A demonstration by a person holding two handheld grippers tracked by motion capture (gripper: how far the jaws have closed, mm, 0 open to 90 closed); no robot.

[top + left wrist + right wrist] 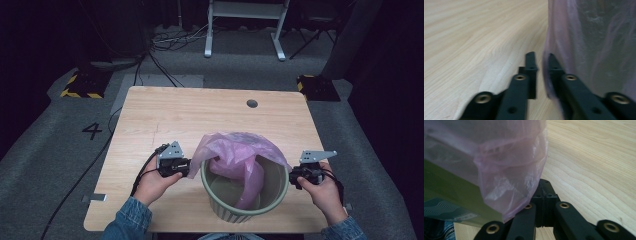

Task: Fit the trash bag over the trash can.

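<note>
High view, lower centre: pink bag (240,155) draped over green bin (245,197). Left gripper (187,167) jaws slightly apart beside the film; right gripper (294,175) pinched together, apparently gripping film. Lining underway; next, pull edges down evenly.

A pale green ribbed bin (245,192) stands upright near the front edge of the table, its mouth open. A thin, see-through pink plastic bag (240,150) is draped over its rim on the far and left sides, while part of it hangs crumpled down inside the bin. The bag's film falls down the bin's outer wall at both sides (589,45) (506,170); its edge looks bunched there, though blur hides detail.
</note>
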